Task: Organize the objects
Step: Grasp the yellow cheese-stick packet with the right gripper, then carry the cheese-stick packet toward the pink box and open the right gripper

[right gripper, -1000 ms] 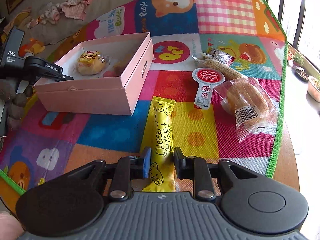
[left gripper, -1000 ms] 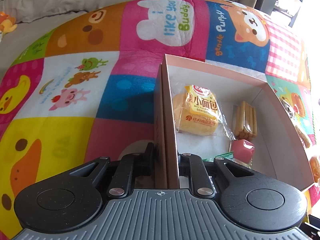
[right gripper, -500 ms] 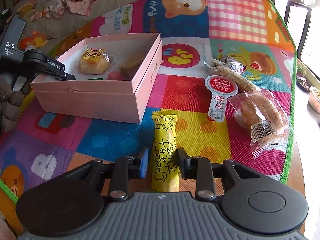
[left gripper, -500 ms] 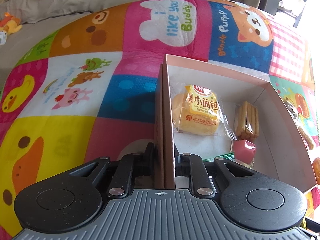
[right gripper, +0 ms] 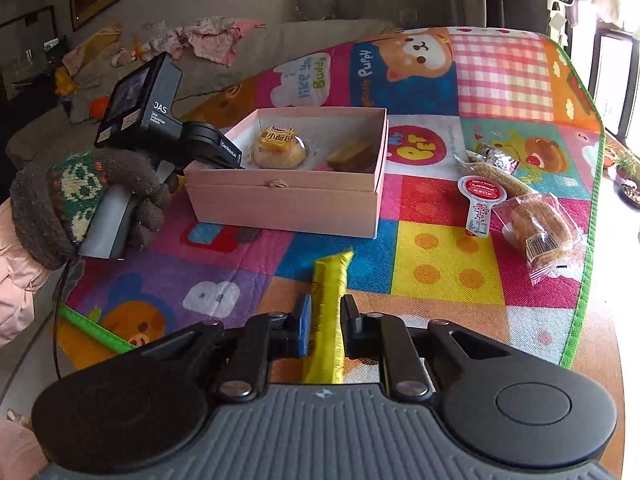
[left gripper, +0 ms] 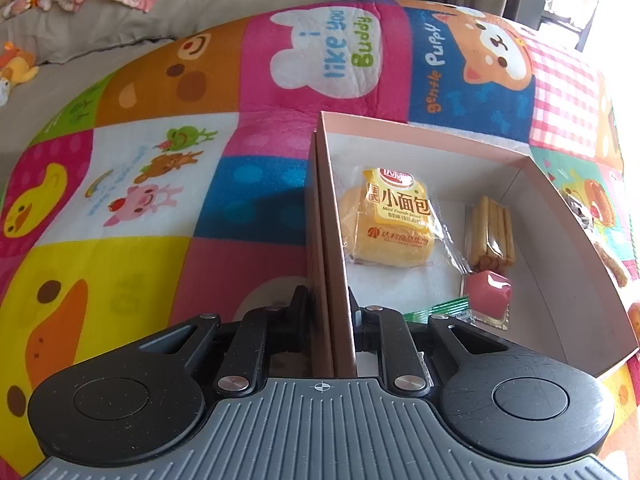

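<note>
A: Evidently the box (right gripper: 288, 200) is being steadied. Its side wall is clamped between the jaws of the left gripper (left gripper: 330, 320), one finger outside the wall and one inside, presumably so that the box is not pushed across the mat (right gripper: 444, 264) when something is dropped in.

B: And what is held on the other side?

A: The yellow stick (right gripper: 328, 312) is pinched by the right gripper (right gripper: 324, 328), jaws closed on its lower half. It is held in front of the box, well short of the near wall, and appears to be lifted clear of the mat, its free end pointed toward the box.

B: What has been packed so far?

A: Inside the box a bun (left gripper: 390, 224) is seen beside the clamped wall, a biscuit pack (left gripper: 492, 232) further in, a pink jelly (left gripper: 488, 292) just in front of the biscuits, and a green wrapper (left gripper: 438, 312) partly hidden by the left gripper.

B: So what is left out?

A: To the right of the box, on the mat, a wrapped bread (right gripper: 540, 228), a white-and-red sachet (right gripper: 480, 204) and a sesame bar (right gripper: 504, 180) are lying. It may be judged that the task is roughly half done, with the stick likely meant for the free floor near the box's front.
</note>
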Tool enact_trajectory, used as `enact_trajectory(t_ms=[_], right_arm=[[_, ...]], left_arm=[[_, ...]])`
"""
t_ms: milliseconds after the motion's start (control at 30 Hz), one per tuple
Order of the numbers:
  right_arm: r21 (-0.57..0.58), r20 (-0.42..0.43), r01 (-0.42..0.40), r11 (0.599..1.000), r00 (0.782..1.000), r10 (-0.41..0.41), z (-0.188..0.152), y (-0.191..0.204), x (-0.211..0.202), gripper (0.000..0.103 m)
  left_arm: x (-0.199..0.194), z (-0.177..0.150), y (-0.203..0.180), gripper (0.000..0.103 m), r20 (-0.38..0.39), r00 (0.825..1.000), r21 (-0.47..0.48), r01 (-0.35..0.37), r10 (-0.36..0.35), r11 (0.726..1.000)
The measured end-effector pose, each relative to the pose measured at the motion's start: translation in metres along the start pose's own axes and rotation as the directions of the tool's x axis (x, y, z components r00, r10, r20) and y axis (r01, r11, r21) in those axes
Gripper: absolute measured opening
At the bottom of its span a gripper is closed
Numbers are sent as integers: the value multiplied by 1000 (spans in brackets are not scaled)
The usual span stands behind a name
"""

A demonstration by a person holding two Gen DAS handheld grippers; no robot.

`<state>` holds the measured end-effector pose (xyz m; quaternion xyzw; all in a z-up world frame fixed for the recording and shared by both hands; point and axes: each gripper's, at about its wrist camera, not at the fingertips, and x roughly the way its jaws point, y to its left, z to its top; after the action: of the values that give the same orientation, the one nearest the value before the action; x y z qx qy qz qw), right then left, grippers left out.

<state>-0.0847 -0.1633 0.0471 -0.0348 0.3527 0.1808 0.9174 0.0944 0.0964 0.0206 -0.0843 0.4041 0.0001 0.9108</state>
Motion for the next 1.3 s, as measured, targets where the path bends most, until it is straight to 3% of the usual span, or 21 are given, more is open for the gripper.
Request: enact_trajectory(t_ms=[100,167,367,567,633,667,733,867,933,1067,1200,1300], right_arm=[[-12,-15,41,999,999,-42,-2,2,5,18],[-14,-10,47,999,999,-47,-2,2,5,34],[-14,13,17,1000,1000,-17,-3,-5,1,50],[-33,-55,-30,999,998,29,-1,1,25,50],[-36,-89,-55,998,995,51,1,4,37,45],[-48,-113,-61,997,992,55,1,6,42,30],[-112,-142,-32,993,990,16,2,17,48,25],[-121,-159,-94,988,984,75,18,24,35,22],[-115,-124,-127,985,986,112,37,26,20,22],[-85,-21,-162,983,987,161,91,21,3,11],[-36,41,-174,984,984,175,140,12,21,11],[-51,3,-163,985,986,164,150,13,41,12]], left_arm=[[0,0,0,19,0,1000,2,2,-2,1000],[0,-1,0,19,0,1000,6,2,-2,1000],[-1,-1,-2,19,3,1000,13,-7,7,1000],[-1,-1,-3,19,5,1000,12,-8,8,1000],[-1,-1,-2,19,4,1000,11,-8,8,1000],[-1,-1,-2,19,4,1000,10,-6,6,1000],[-1,-1,-2,19,5,1000,10,-4,4,1000],[-1,-2,0,19,8,1000,4,6,-6,1000],[0,-2,1,19,10,1000,3,11,-11,1000],[-1,-3,4,19,15,1000,-3,22,-22,1000],[-1,-2,7,18,9,999,-11,35,-35,999],[-1,-2,9,18,5,999,-15,48,-48,999]])
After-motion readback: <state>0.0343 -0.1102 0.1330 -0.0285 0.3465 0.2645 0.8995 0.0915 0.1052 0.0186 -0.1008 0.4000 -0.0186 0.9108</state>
